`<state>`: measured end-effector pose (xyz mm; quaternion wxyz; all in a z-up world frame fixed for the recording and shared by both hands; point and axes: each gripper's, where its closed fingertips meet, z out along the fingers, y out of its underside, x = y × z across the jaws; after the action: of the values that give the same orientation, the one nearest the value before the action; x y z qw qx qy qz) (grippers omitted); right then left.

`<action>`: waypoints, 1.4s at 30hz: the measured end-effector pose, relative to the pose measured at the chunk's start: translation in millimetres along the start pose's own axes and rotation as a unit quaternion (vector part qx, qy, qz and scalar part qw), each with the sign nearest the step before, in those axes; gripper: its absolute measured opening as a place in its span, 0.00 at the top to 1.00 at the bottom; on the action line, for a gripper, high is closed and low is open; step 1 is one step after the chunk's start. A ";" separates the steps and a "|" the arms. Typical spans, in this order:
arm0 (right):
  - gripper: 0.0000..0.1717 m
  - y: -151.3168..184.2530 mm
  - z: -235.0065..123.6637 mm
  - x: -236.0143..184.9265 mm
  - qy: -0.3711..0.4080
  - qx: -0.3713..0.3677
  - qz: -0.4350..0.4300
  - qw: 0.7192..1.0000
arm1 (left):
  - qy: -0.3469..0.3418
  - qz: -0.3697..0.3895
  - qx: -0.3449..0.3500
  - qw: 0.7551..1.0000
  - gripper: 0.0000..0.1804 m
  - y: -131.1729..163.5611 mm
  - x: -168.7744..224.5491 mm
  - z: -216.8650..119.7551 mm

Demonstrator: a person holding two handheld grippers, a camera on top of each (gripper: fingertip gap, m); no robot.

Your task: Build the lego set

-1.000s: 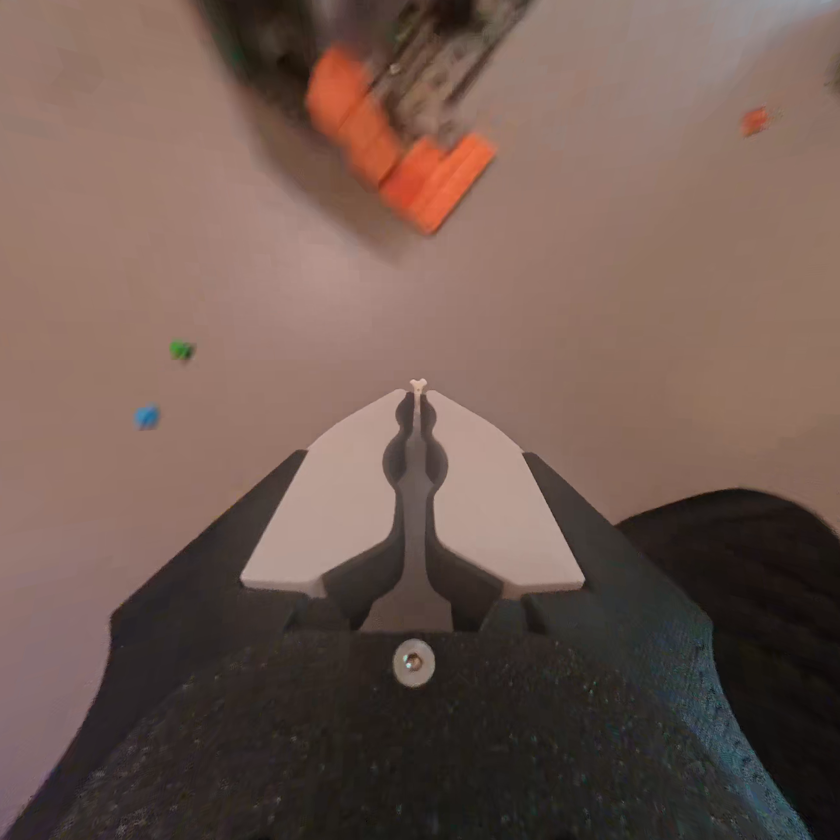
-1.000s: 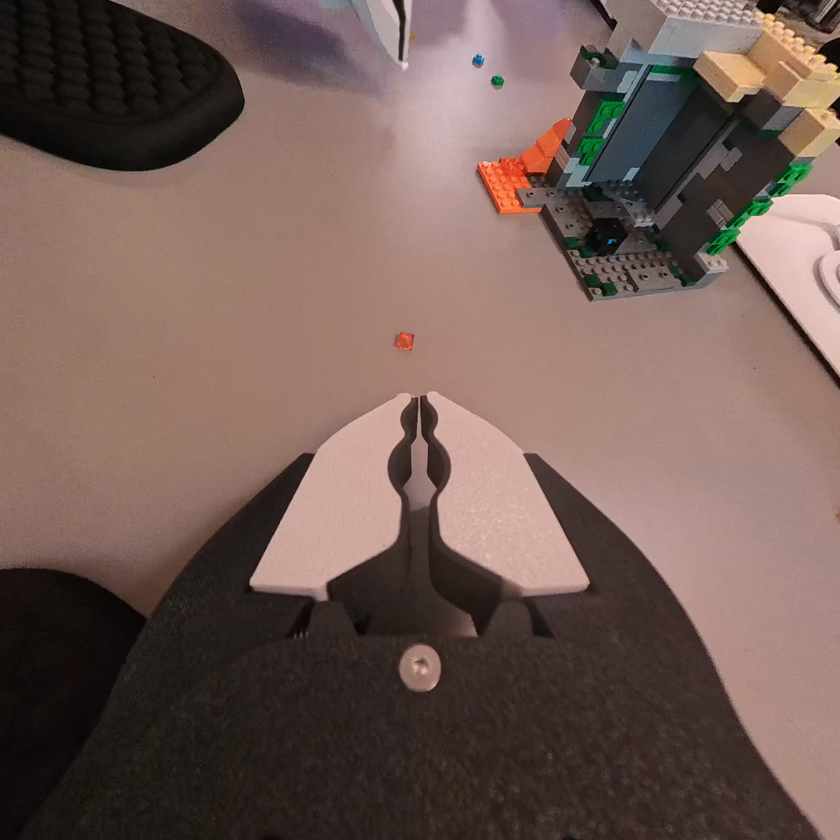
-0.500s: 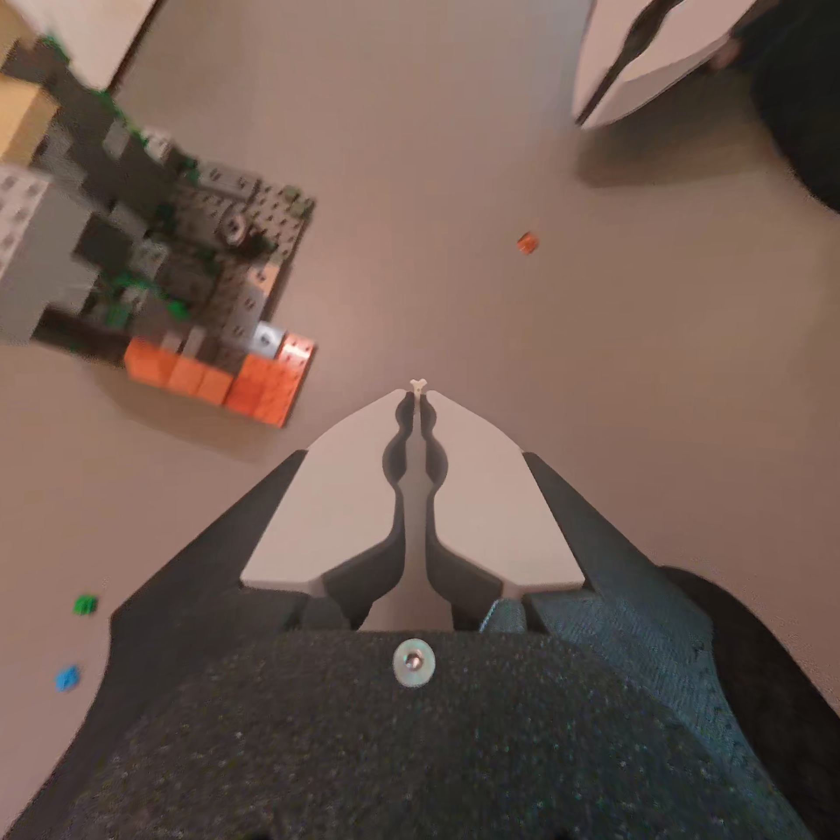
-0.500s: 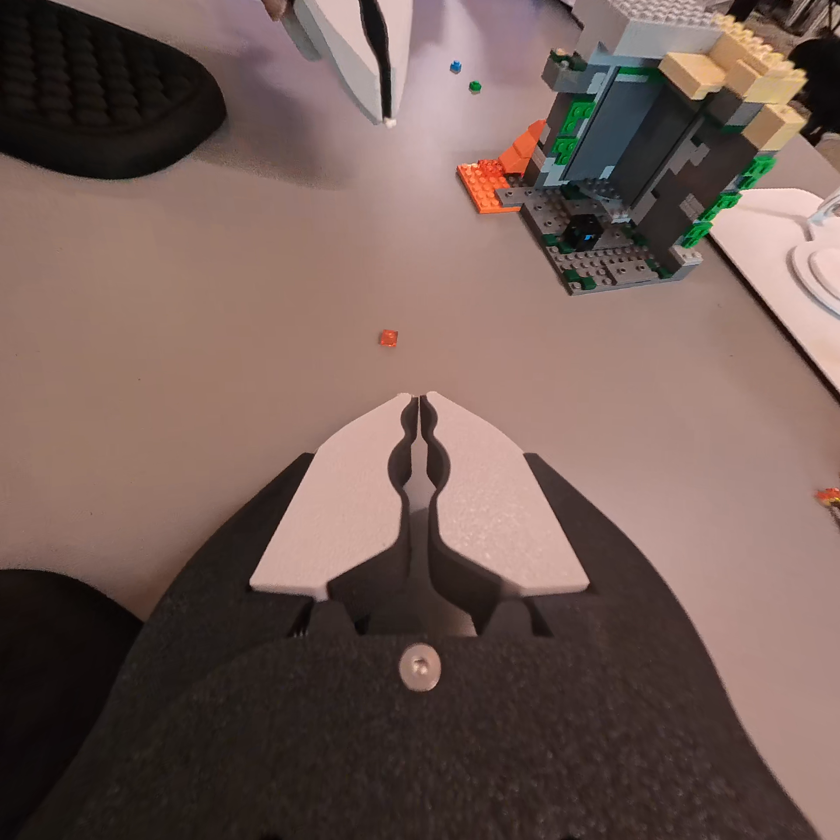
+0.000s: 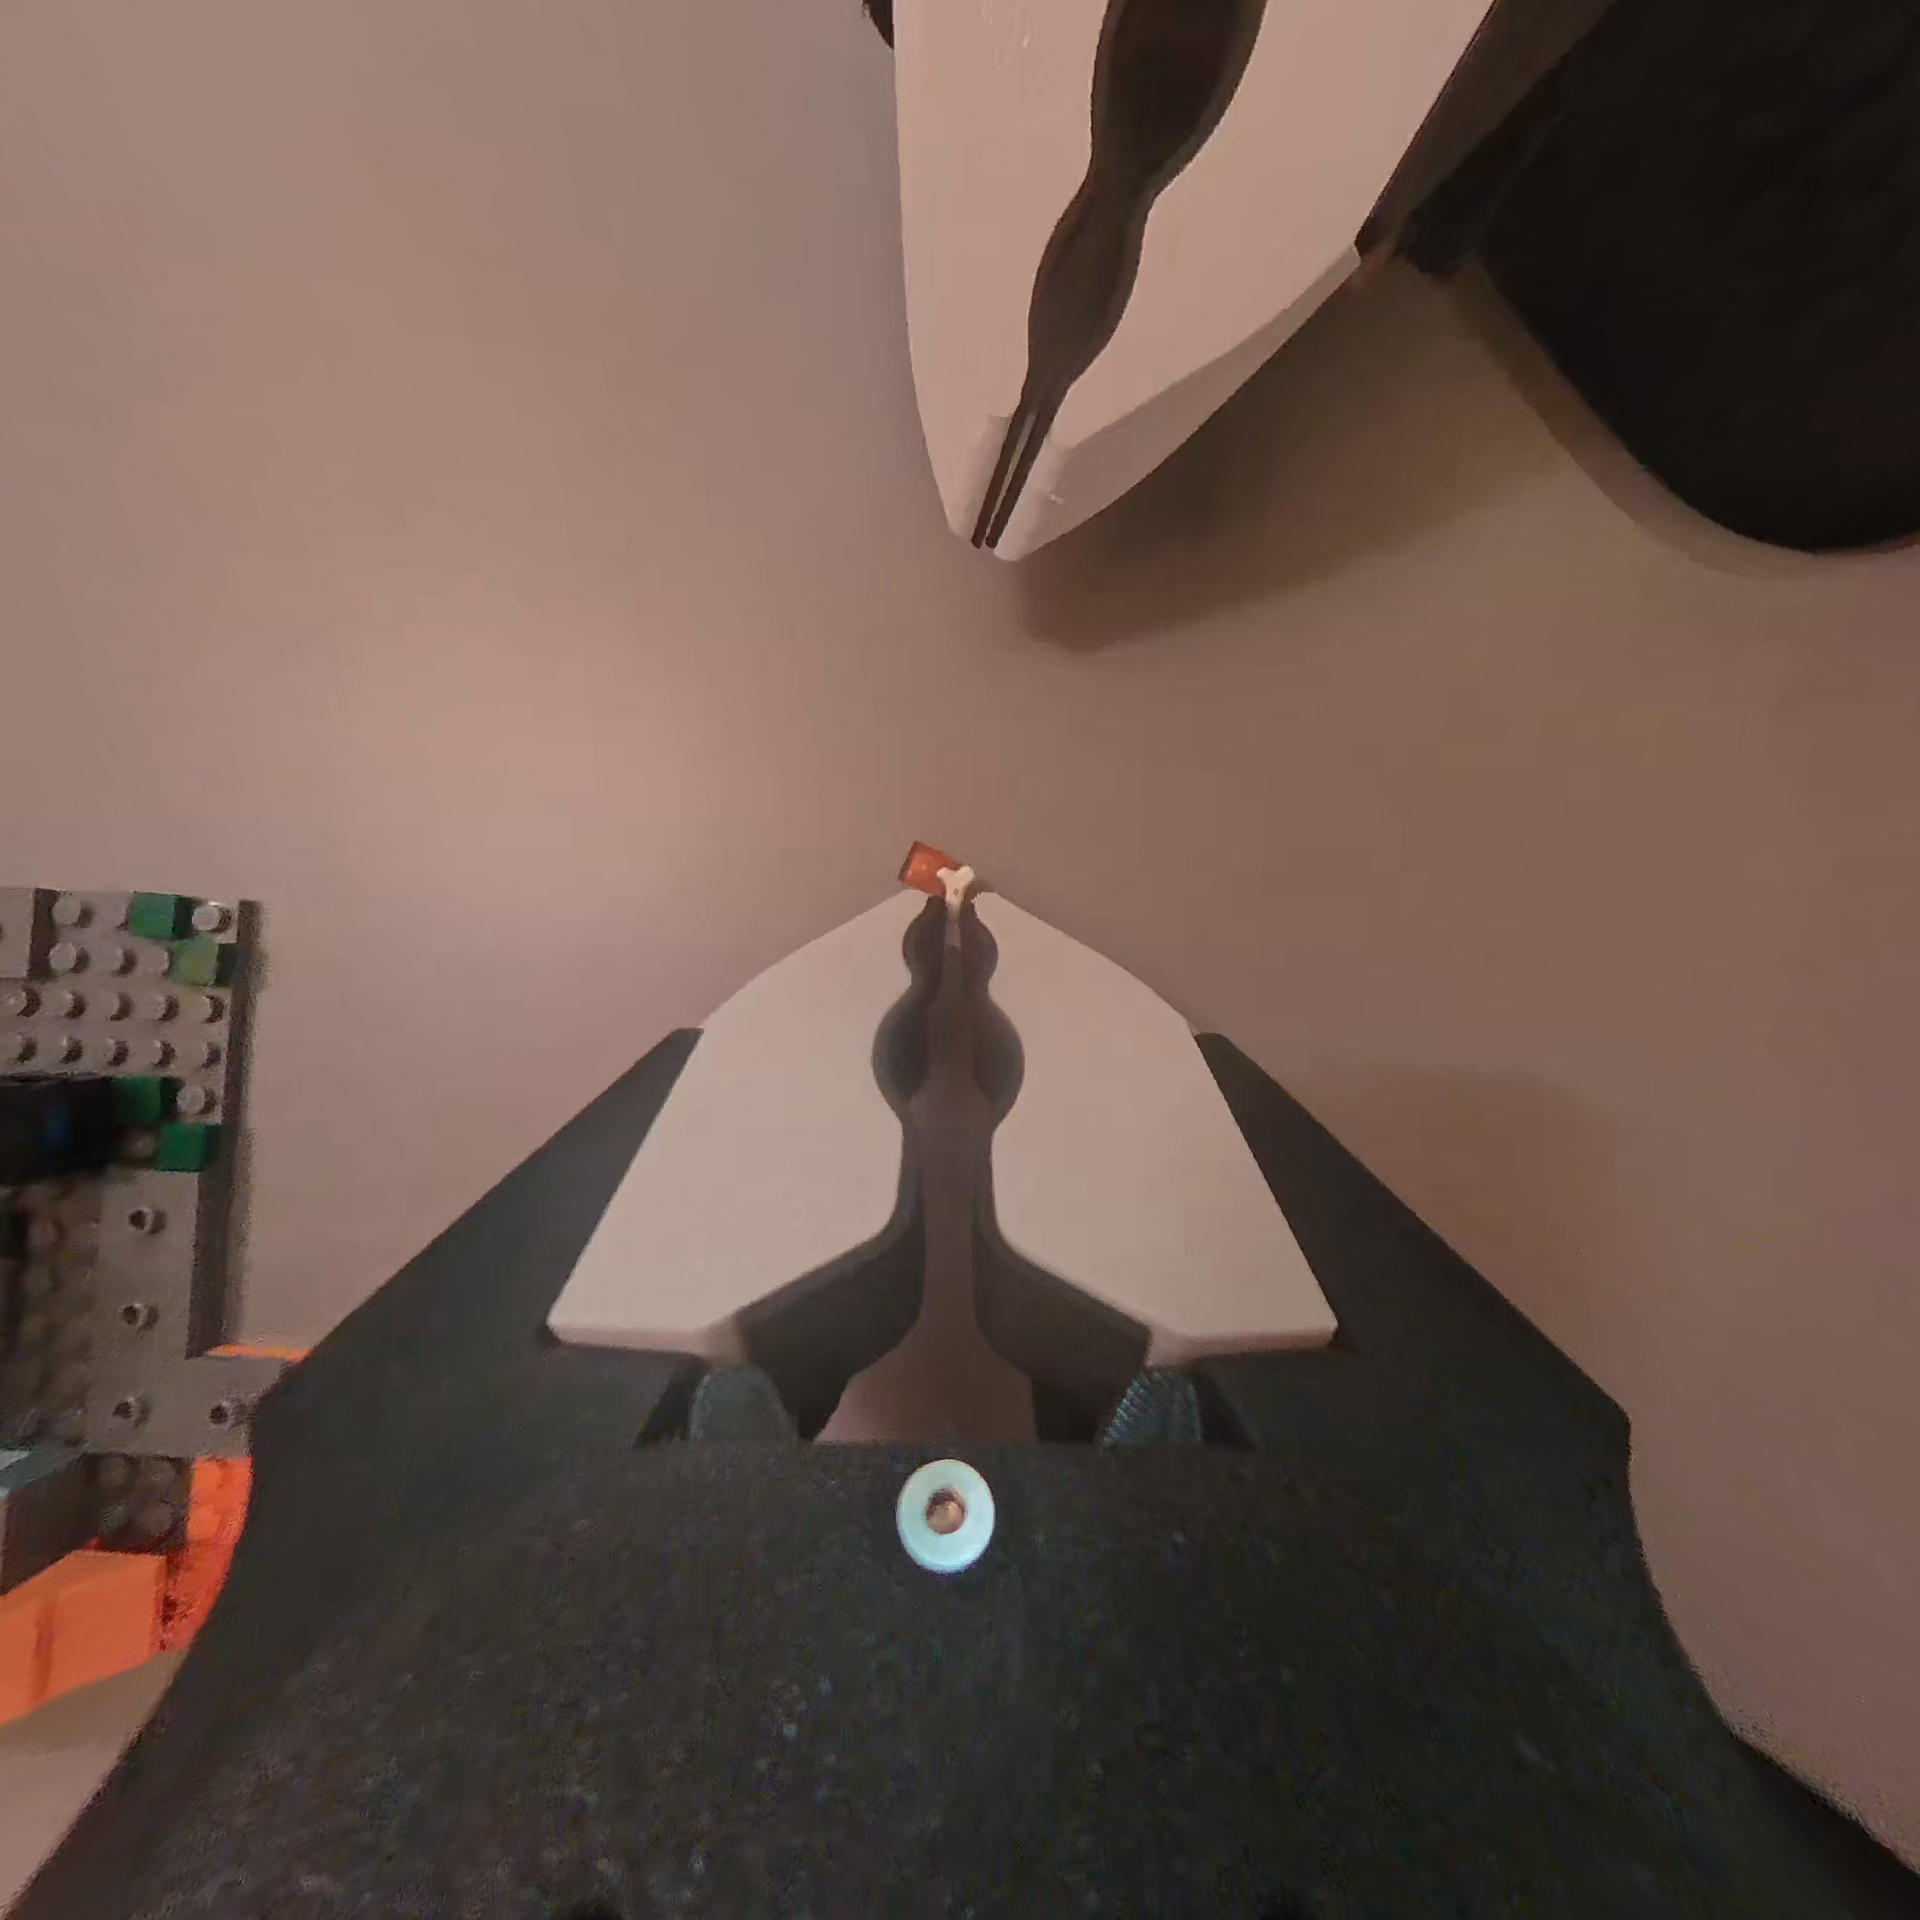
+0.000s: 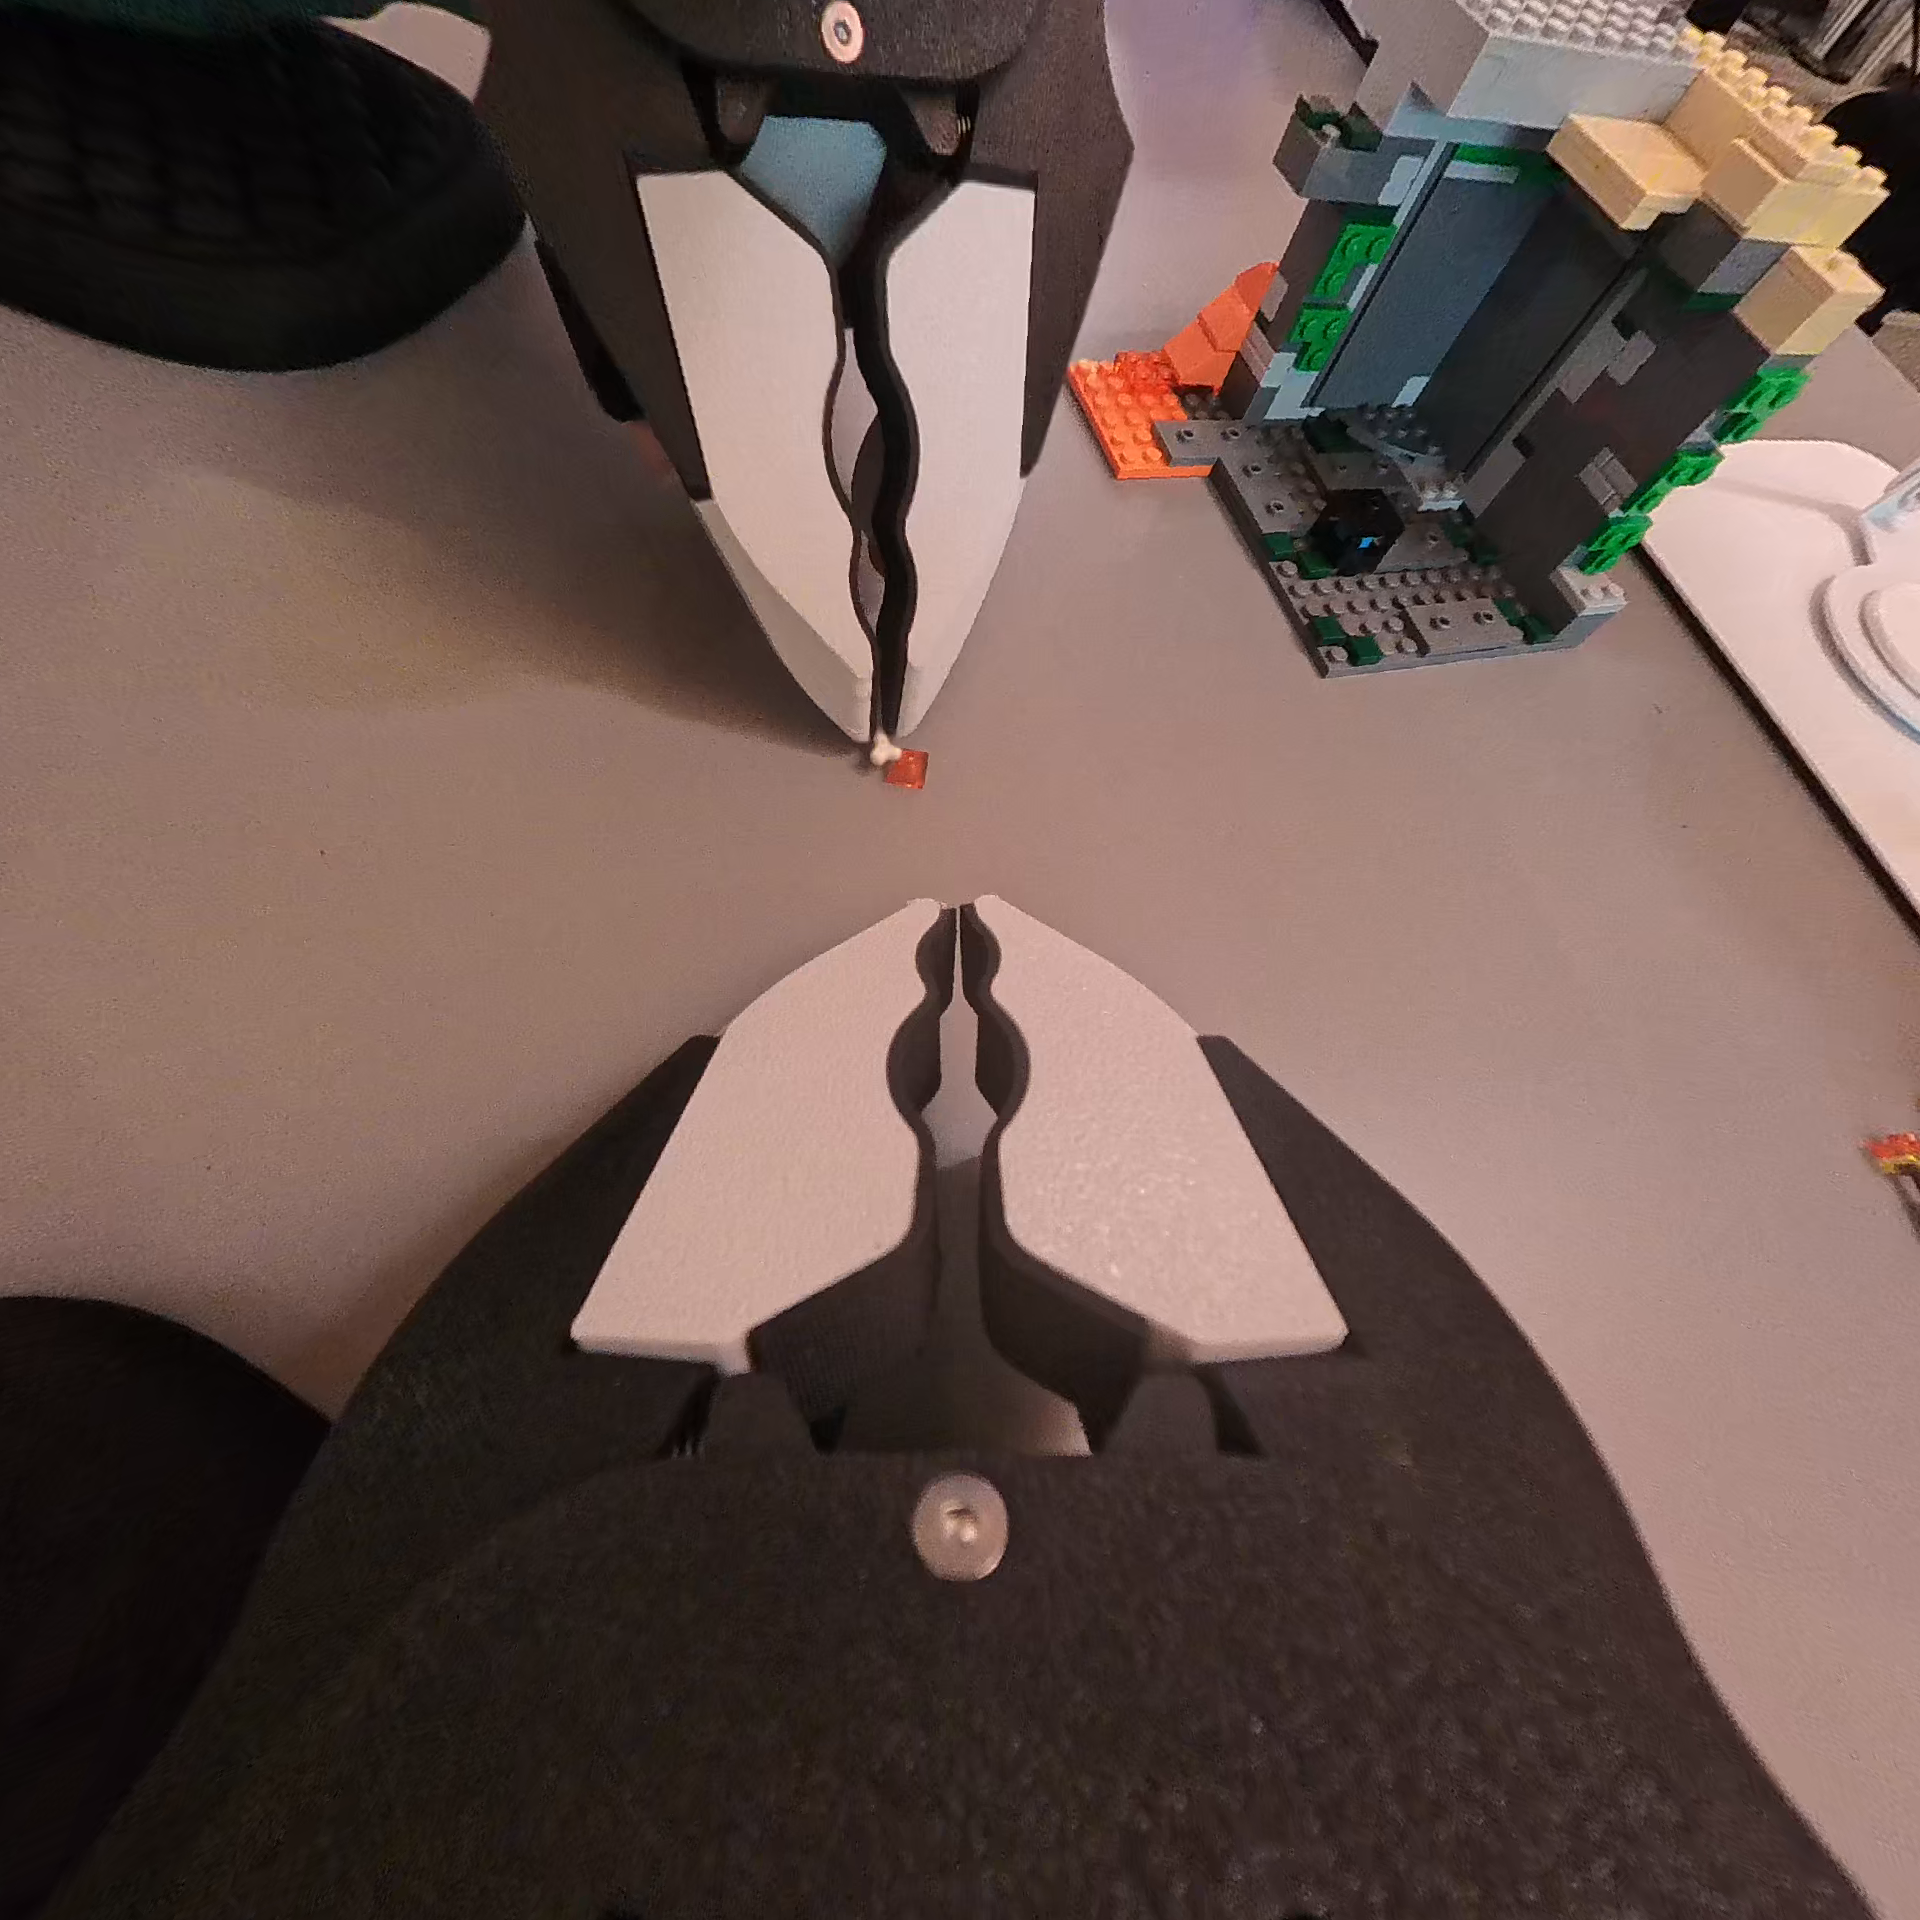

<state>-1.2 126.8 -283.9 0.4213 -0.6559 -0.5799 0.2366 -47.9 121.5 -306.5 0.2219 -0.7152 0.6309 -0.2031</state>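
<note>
Our left tongs [image 5: 957,902] are closed on a tiny white bone-shaped plastic piece [image 5: 955,883], whose knobbed end pokes out past the white fingertips [image 5: 831,997]. That end sits right against a small translucent orange square stud tile [image 6: 906,769] lying flat on the grey table [image 6: 416,831]; we cannot tell whether the two actually touch. Our right tongs [image 6: 957,912] are closed with nothing visible between their tips, hovering near the tile but apart from it, pointing toward the left tongs. Off to one side stands a grey, green and tan brick-built tower model [image 6: 1558,364] on a studded base with an orange plate [image 6: 1132,410] at its corner, well apart from both tongs. A white tray [image 6: 1766,582] lies beyond it. We judge the bone piece is held by very little of its shaft, so any sideways push against the tile could twist it out or skid the loose tile away
</note>
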 end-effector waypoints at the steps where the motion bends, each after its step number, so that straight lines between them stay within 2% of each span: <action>1: 1.00 0.1 0.1 -0.3 0.000 0.000 0.000 1.000 | 0.002 0.000 -0.002 1.000 0.98 0.5 0.5 0.3; 8: 1.00 0.5 0.9 -2.0 -0.003 -0.002 -0.002 1.000 | -0.008 -0.011 0.008 1.000 0.90 0.8 -0.3 -9.3; 13: 1.00 0.3 0.1 -1.5 -0.002 -0.001 0.000 1.000 | -0.073 -0.041 0.031 0.996 0.89 17.5 -21.1 -54.7; 16: 1.00 0.1 0.0 -1.0 -0.003 0.000 0.003 1.000 | -0.140 -0.090 0.027 0.986 0.89 54.4 -50.3 -99.2; 20: 1.00 -0.1 -0.1 -0.8 -0.005 0.001 0.007 1.000 | -0.207 -0.175 -0.015 0.962 0.89 130.6 -85.0 -151.2; 23: 1.00 -0.3 0.0 -1.1 -0.006 0.001 0.007 1.000 | -0.230 -0.220 -0.052 0.947 0.91 186.2 -101.2 -174.1; 25: 1.00 -0.5 0.0 -1.5 -0.006 0.001 0.006 1.000 | -0.230 -0.246 -0.072 0.939 0.90 213.0 -105.8 -179.4; 28: 1.00 -0.6 -0.1 -1.4 -0.005 0.002 0.008 1.000 | -0.230 -0.255 -0.095 0.934 0.89 233.2 -108.8 -179.5; 39: 1.00 -0.7 -1.4 -0.3 -0.008 0.006 0.015 1.000 | -0.201 -0.269 -0.150 0.930 0.89 254.9 -109.1 -178.4; 42: 1.00 -0.6 -1.3 -0.5 -0.008 0.005 0.015 1.000 | -0.178 -0.282 -0.137 0.933 0.93 253.3 -106.1 -175.8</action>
<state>-0.6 126.0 -282.8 0.4168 -0.6602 -0.5722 0.2510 -366.8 189.4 -308.9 0.1639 -0.9116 0.3751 -0.0383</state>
